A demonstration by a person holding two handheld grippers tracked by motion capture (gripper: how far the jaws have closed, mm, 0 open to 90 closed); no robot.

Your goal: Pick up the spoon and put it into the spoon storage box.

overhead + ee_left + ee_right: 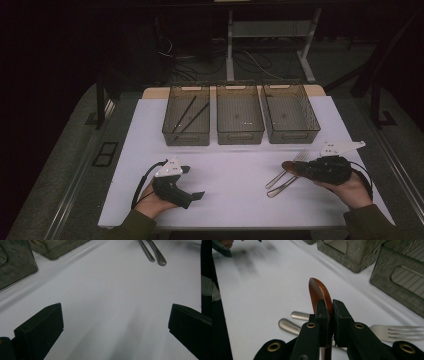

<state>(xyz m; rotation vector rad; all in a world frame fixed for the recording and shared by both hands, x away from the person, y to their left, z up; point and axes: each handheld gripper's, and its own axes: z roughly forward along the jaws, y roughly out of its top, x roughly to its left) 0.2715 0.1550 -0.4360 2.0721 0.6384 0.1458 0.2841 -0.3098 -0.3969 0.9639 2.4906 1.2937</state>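
The work on the white table (235, 200) looks like sorting cutlery into the three mesh bins along its far edge. Starting at the left, the left bin (186, 131) already holds two dark chopsticks (190, 115), which suggests each bin takes one kind of utensil; the middle bin (240, 131) and the right bin (292, 132) look empty.

Nearer the person, the left gripper (192, 182) rests low over bare table, well apart from the cutlery, and I judge it is simply waiting. Its jaws stand wide with nothing between them, plain in the left gripper view.

Toward the right lie two forks (286, 176), side by side, handles pointing to the person (not yet dealt with). Just above them the right gripper (295, 167) has its jaws nearly together, pinched on a brown wooden spoon (320, 293). The spoon sits edge-on between the pads, its rounded end sticking out ahead, probably so it can drop lengthwise into a bin.
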